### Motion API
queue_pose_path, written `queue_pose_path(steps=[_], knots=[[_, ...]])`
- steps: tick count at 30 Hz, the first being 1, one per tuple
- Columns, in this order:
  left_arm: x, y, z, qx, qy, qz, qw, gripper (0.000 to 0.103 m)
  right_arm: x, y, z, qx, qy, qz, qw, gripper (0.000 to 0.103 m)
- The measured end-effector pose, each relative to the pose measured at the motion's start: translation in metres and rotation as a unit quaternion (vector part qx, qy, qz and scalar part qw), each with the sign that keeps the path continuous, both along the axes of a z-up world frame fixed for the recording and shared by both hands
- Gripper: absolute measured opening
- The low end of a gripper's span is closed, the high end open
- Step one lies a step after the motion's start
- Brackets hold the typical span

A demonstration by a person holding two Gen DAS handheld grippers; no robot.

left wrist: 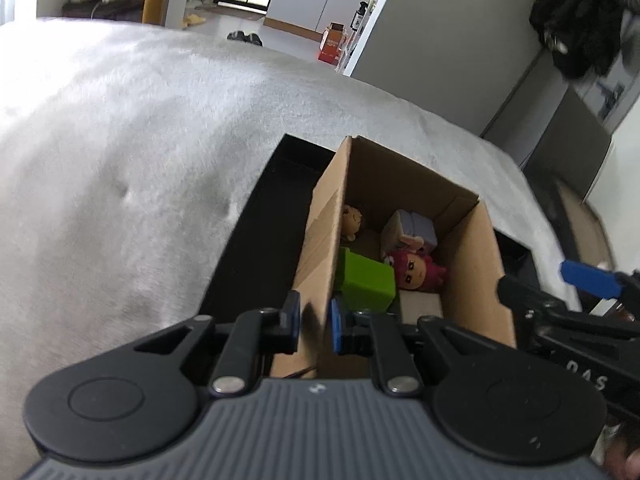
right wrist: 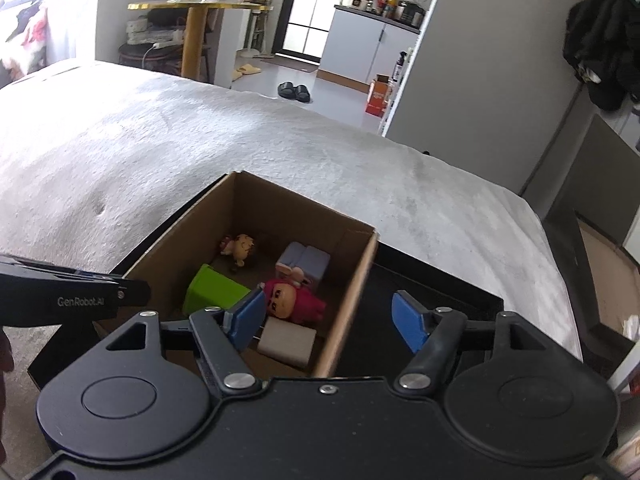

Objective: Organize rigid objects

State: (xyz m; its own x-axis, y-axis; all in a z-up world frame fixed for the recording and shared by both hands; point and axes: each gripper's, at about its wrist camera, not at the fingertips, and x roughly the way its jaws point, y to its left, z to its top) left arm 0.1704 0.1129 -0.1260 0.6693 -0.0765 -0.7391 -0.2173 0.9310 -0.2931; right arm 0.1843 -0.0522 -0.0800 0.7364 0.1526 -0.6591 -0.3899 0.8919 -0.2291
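I see my blue-padded right gripper point(right wrist: 334, 322) above a brown cardboard box point(right wrist: 352, 280) holding a green block point(right wrist: 212, 292), a red-pink doll point(right wrist: 294, 300) and a beige block point(right wrist: 286, 344).

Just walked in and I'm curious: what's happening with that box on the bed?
A person is sorting small toys into a cardboard box with two handheld tools. The left tool is shut on the box's left wall, steadying it. The right tool is open and empty, straddling the right wall. Inside lie a green block, a red doll and other small pieces.
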Motion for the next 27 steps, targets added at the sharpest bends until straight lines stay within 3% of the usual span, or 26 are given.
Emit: queue_pose_path(steps=[5,9,14,17,22,27], knots=[[-0.007,-0.009,0.020,0.037,-0.014,-0.003,0.9992,0.015,-0.008,-0.016,0.004,0.028,0.004,-0.020,0.999,0.076],[-0.012,-0.013,0.036,0.040,-0.008,-0.005,0.9992,0.019,-0.016,-0.031,0.011,0.051,0.002,-0.039,0.998,0.087],[-0.022,-0.024,0.055,0.056,-0.010,-0.005,0.9984,0.056,-0.025,-0.053,0.020,0.083,0.007,-0.059,0.995,0.097],[-0.028,-0.033,0.072,0.065,-0.023,-0.012,0.9976,0.071,-0.032,-0.064,0.028,0.091,0.002,-0.066,0.994,0.103],[-0.039,-0.047,0.095,0.071,-0.033,-0.023,0.9966,0.083,-0.039,-0.082,0.040,0.112,0.000,-0.072,0.991,0.103],[-0.051,-0.058,0.110,0.081,-0.038,-0.032,0.9955,0.088,-0.045,-0.103,0.045,0.144,0.009,-0.082,0.986,0.103]])
